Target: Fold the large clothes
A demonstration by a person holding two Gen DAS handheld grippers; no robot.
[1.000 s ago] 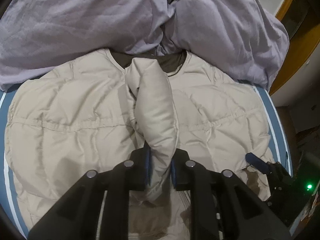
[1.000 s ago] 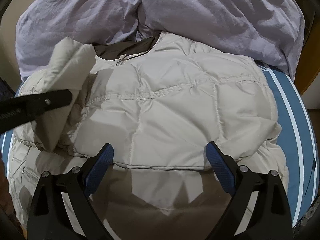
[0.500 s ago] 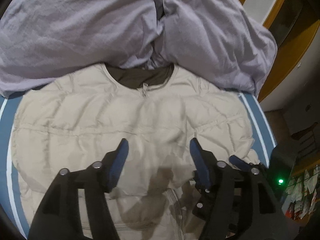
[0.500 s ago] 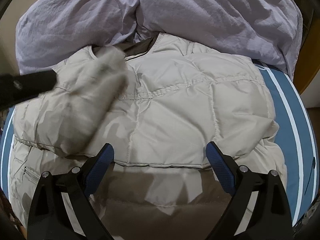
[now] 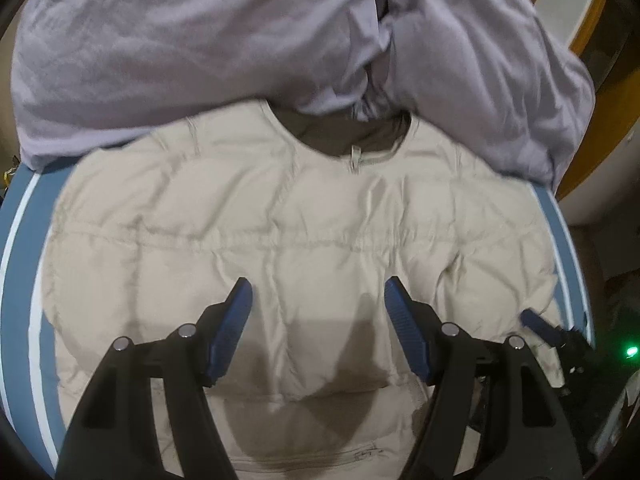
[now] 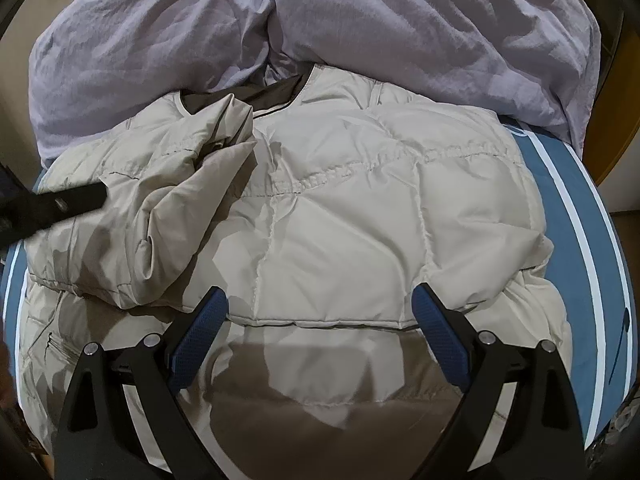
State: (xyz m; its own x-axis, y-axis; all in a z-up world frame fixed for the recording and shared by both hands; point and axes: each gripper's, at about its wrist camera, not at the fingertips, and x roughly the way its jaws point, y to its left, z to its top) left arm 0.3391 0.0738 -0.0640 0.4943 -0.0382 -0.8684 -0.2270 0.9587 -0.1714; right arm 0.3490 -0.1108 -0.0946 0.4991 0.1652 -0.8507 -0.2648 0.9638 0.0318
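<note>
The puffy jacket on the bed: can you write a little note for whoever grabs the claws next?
Left claw: open, empty, hovering over the jacket's middle.
Right claw: open, empty, hovering near the lower edge of the folded part.
Beige puffy jacket: lies on the blue striped bed, collar toward the purple duvet.
Done: both sleeves are folded in; the left sleeve lies crumpled across the front.
Left: probably smooth that sleeve, then fold the jacket body.
</note>
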